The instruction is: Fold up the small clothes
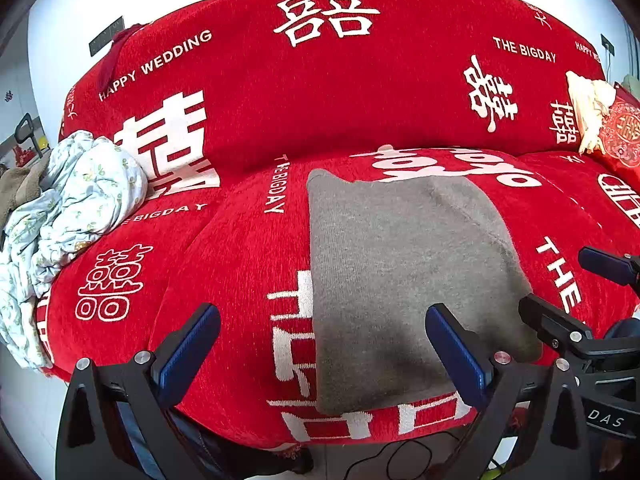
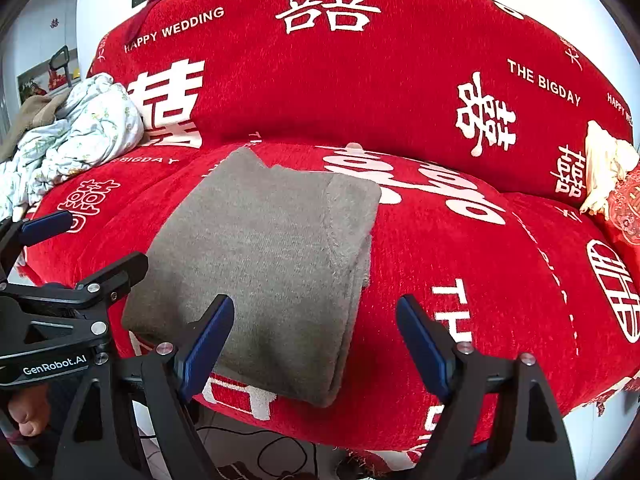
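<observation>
A grey knitted garment (image 1: 404, 280) lies folded into a flat rectangle on the red sofa seat (image 1: 240, 264). It also shows in the right wrist view (image 2: 272, 256), with layered edges along its right side. My left gripper (image 1: 322, 346) is open and empty, held just in front of the garment's near left edge. My right gripper (image 2: 316, 344) is open and empty, in front of the garment's near right corner. Each gripper shows at the edge of the other's view, the right one (image 1: 576, 296) and the left one (image 2: 80, 248).
The sofa cover is red with white characters and lettering. A crumpled pale floral cloth (image 1: 68, 204) lies on the left of the seat. A cream cloth (image 1: 588, 108) and a red cushion (image 1: 620, 132) sit at the right. A black cable (image 2: 280, 452) lies on the floor below.
</observation>
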Demonstrator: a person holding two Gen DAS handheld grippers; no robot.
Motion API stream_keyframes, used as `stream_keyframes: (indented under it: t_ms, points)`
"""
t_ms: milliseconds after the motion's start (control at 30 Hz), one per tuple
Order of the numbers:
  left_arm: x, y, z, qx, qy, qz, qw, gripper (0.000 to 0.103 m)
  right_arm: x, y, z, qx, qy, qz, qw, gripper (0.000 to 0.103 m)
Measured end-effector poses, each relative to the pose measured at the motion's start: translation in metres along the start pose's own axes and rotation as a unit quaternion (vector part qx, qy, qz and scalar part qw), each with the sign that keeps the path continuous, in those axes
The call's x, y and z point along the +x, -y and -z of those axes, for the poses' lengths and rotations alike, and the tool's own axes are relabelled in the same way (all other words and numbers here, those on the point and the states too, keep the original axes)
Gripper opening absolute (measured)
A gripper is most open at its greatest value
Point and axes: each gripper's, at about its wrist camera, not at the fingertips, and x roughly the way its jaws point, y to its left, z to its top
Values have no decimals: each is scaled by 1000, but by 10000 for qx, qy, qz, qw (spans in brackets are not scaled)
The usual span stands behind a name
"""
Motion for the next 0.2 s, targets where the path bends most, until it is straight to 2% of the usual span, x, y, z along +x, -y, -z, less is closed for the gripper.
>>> stream_keyframes:
  t_ms: [200]
  points:
    - [1, -1, 0, 16, -13, -20, 10000, 103, 2, -2, 1, -1, -13, -6, 10000, 86]
